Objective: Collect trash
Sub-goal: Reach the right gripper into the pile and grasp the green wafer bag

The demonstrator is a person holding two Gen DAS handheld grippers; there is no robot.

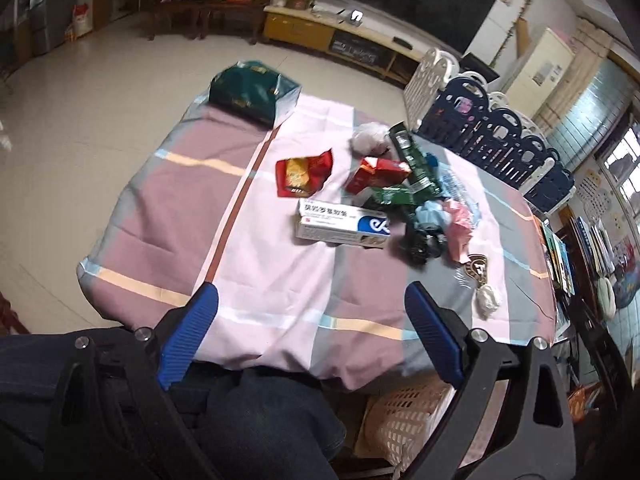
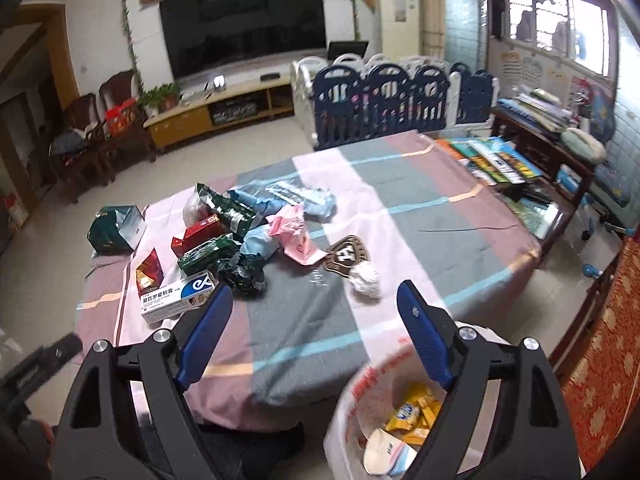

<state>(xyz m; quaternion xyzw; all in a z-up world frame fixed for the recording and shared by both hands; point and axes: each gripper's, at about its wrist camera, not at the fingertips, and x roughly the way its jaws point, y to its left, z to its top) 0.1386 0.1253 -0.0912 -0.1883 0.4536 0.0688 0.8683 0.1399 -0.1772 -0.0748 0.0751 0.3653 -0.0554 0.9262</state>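
Trash [image 1: 372,196] untouched — both jaws wide, empty

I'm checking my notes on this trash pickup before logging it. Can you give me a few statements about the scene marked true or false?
1. Both the left gripper and the right gripper are open and empty. True.
2. The white-and-blue medicine box lies in the trash bag. False: it lies on the tablecloth.
3. The trash bag already holds yellow wrappers. True.
4. The crumpled white tissue sits on the floor. False: it sits on the table beside the brown shield-shaped badge.
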